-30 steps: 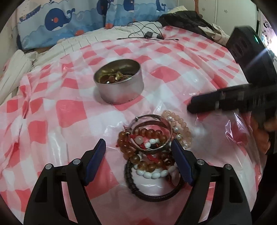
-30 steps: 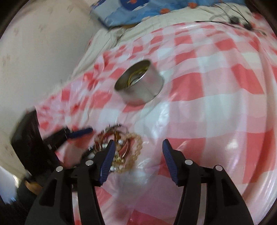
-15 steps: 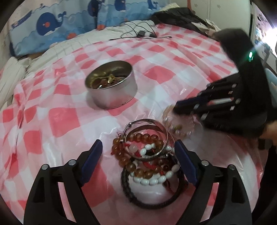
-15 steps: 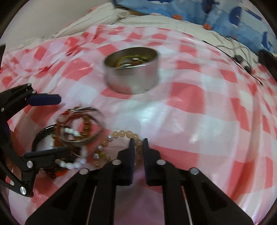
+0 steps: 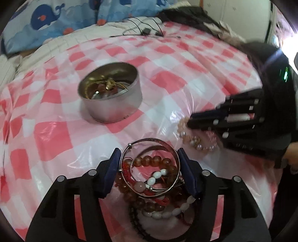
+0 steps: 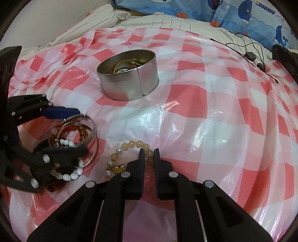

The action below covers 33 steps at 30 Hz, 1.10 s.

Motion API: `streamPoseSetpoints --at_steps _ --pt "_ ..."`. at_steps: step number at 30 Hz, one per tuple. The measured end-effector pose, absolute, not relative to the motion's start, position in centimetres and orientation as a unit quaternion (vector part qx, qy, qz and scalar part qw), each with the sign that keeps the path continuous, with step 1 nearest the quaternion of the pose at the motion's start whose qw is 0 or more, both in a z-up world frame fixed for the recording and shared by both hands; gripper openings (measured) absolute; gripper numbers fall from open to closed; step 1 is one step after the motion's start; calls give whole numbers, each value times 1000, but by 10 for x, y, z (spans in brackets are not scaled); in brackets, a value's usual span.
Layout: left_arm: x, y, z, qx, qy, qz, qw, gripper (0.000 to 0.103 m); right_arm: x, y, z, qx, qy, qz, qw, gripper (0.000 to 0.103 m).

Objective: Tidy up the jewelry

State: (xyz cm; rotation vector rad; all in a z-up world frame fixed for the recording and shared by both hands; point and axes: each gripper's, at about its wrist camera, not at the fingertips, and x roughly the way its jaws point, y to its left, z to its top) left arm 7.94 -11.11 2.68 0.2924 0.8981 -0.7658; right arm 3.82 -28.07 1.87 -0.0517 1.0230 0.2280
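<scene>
A round metal tin (image 5: 109, 93) (image 6: 129, 73) with some jewelry inside stands on the checked cloth. A pile of bracelets (image 5: 156, 182) (image 6: 69, 147) lies near me: a silver bangle (image 5: 149, 165), amber beads, white beads and a black cord. My left gripper (image 5: 150, 170) has closed on the silver bangle, a pad at each side. My right gripper (image 6: 149, 158) is shut on the peach bead bracelet (image 6: 130, 146) (image 5: 193, 139), which lies apart from the pile.
A pink and white checked plastic cloth (image 6: 214, 111) covers a bed. Whale-print pillows (image 5: 55, 20) lie at the back. A black cable with plug (image 6: 249, 54) and dark clothing (image 5: 188, 16) lie at the far edge.
My left gripper moved forward and closed from wide open onto the silver bangle. My right gripper, shut on the peach bracelet, has drawn it away from the pile.
</scene>
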Motion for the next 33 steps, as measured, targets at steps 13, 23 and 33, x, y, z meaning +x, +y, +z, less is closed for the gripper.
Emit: streamPoseSetpoints --at_steps 13,23,33 --pt "88 -75 63 47 390 -346 852 59 41 -309 33 135 463 179 858 9" --pt "88 -72 67 44 384 -340 858 59 37 -335 45 274 413 255 831 8" --pt "83 -74 69 58 372 -335 864 59 37 -341 54 291 393 264 832 5"
